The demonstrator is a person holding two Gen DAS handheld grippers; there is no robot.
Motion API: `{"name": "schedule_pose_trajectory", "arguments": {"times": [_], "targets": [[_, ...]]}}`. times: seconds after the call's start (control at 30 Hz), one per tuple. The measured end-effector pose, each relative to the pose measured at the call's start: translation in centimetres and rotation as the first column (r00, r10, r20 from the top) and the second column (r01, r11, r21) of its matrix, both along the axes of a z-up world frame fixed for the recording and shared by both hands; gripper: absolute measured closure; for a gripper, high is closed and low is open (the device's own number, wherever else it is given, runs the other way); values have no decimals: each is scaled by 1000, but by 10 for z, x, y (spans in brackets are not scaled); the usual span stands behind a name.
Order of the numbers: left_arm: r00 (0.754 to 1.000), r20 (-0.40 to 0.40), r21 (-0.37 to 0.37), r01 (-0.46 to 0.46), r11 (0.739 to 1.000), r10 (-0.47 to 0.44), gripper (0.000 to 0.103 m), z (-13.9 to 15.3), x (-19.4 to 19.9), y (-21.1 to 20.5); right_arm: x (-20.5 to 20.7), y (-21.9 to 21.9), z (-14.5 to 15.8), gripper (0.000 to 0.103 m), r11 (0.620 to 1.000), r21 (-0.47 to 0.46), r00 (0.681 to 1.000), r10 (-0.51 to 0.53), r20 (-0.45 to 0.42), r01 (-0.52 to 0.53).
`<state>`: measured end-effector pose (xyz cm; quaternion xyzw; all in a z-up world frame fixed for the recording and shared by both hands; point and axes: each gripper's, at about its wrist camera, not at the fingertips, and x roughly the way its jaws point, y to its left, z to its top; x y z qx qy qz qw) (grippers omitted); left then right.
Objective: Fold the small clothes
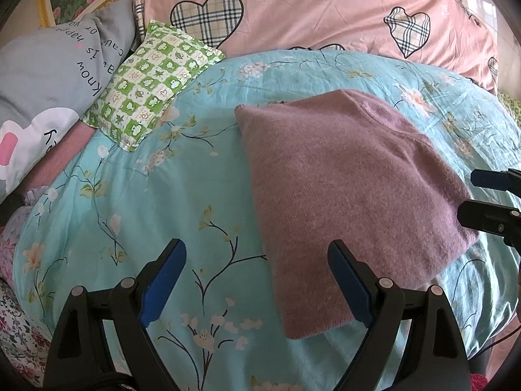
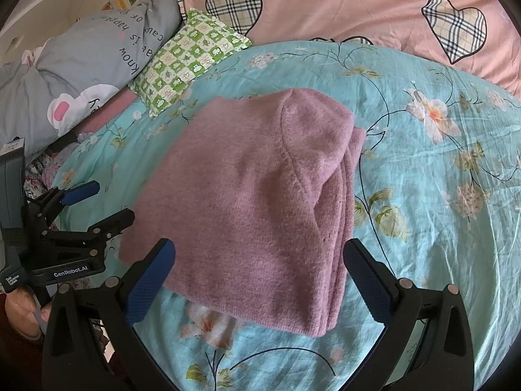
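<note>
A mauve knitted sweater [image 1: 345, 192] lies folded into a compact rectangle on the turquoise floral bedspread [image 1: 162, 202]. It also shows in the right wrist view [image 2: 254, 205], with stacked layers along its right edge. My left gripper [image 1: 257, 280] is open and empty, hovering over the sweater's near left edge. My right gripper [image 2: 260, 273] is open and empty above the sweater's near edge. The left gripper also shows at the left of the right wrist view [image 2: 107, 202], open. The right gripper's fingers [image 1: 488, 215] show at the right edge of the left wrist view.
A green checked small pillow [image 1: 153, 81] lies at the bedspread's far left. A grey pillow with lettering [image 1: 55, 75] lies beyond it. A pink quilt with plaid hearts [image 1: 325, 9] lies across the back. A floral sheet [image 1: 19, 335] borders the bed's left side.
</note>
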<state>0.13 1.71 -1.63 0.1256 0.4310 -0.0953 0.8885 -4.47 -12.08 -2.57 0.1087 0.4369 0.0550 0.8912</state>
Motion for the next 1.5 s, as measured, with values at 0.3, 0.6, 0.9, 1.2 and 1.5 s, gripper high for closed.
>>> {"name": "schedule_pose_trajectory", "arguments": {"times": [0.3, 0.6, 0.9, 1.2, 1.5], "targets": [[1000, 0, -1, 0, 1000, 0, 14, 1, 1, -2, 3, -2, 3, 0, 1000, -4, 1000, 14, 3, -14], [1000, 0, 1, 2, 1000, -2, 14, 1, 3, -4, 4, -3, 4, 0, 1000, -4, 1000, 18, 5, -18], [1000, 0, -8, 9, 1000, -9, 14, 1, 10, -6, 5, -5, 4, 0, 1000, -1, 1000, 17, 4, -17], [1000, 5, 4, 26, 1000, -26, 14, 3, 12, -11, 7, -9, 1, 0, 1000, 7, 1000, 16, -1, -16], [999, -1, 11, 43, 999, -43, 14, 1, 16, -15, 10, -13, -2, 0, 1000, 11, 1000, 16, -4, -16]]}}
